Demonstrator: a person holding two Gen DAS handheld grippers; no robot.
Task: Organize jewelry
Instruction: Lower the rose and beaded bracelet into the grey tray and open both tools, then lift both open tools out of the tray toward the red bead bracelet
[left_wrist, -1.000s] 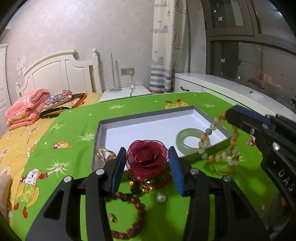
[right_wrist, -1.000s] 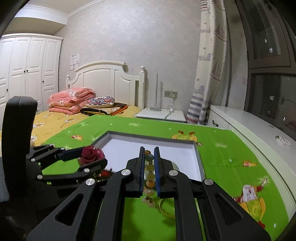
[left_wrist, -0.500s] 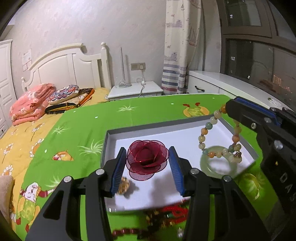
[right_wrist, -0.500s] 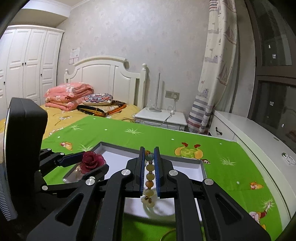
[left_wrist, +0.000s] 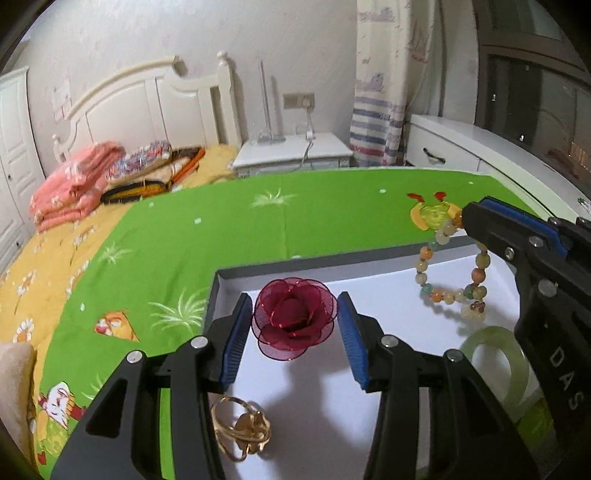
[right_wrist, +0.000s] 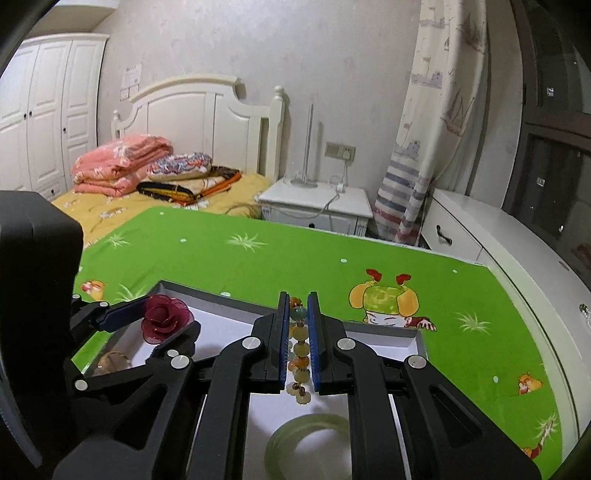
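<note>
Below the left tool (left_wrist: 293, 334): gold ring (left_wrist: 240, 434) already in tray (left_wrist: 369, 258). Below the right tool (right_wrist: 298, 341): jade bangle (right_wrist: 310, 428), also in. Left tool half-open on rose (left_wrist: 295, 317), right clamped on beads (right_wrist: 298, 339); both over tray, release pending

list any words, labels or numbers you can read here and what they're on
"DAS": white letters on the black body of the right gripper, seen in the left wrist view; any further letters are cut off at the frame edge.
Paper notice on the wall above the headboard: too small and blurred to read.
Nothing else bears readable text.
</note>
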